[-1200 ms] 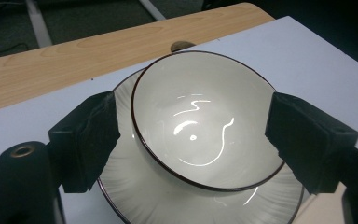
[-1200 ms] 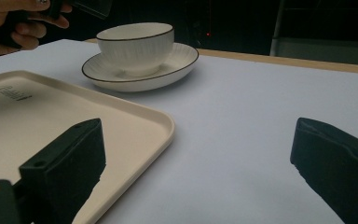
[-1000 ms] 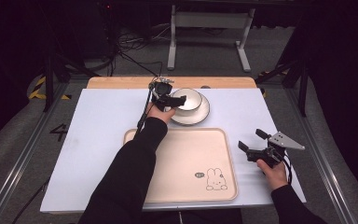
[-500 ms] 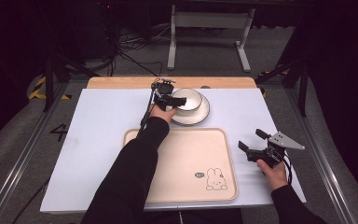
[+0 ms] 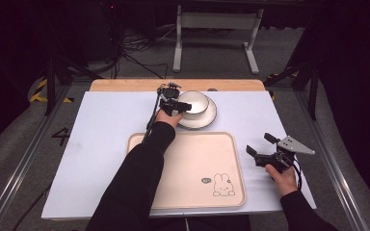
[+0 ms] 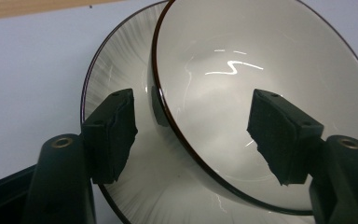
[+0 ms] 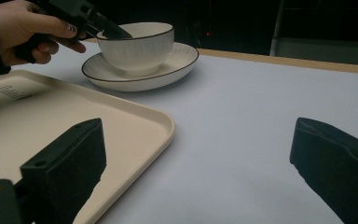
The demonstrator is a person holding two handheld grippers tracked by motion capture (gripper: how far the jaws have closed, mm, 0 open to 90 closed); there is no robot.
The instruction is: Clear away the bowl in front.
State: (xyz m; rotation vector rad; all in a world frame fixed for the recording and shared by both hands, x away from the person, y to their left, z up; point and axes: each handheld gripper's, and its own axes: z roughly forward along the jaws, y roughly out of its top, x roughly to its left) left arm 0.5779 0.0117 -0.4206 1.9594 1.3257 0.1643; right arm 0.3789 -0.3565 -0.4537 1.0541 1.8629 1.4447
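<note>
Barely anything has moved since a second ago: the left gripper (image 5: 173,107) has just crept in, jaws wide open straddling the bowl's (image 5: 193,102) near rim, likely lining up a grab. The bowl sits on its saucer (image 5: 208,118) behind the tray (image 5: 183,166). The right gripper (image 5: 262,150) idles wide open and empty on the table (image 5: 91,134).

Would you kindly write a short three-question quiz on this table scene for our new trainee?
1. True or false: the bowl stands on the plate.
2. Where do the left gripper jaws stand? A) one on each side of the bowl's rim, B) shut on the tray, C) shut on the plate.
3. Fill in: the right gripper is held beside the tray, open and ____.

Key: 1 true; 2 A; 3 empty.
</note>
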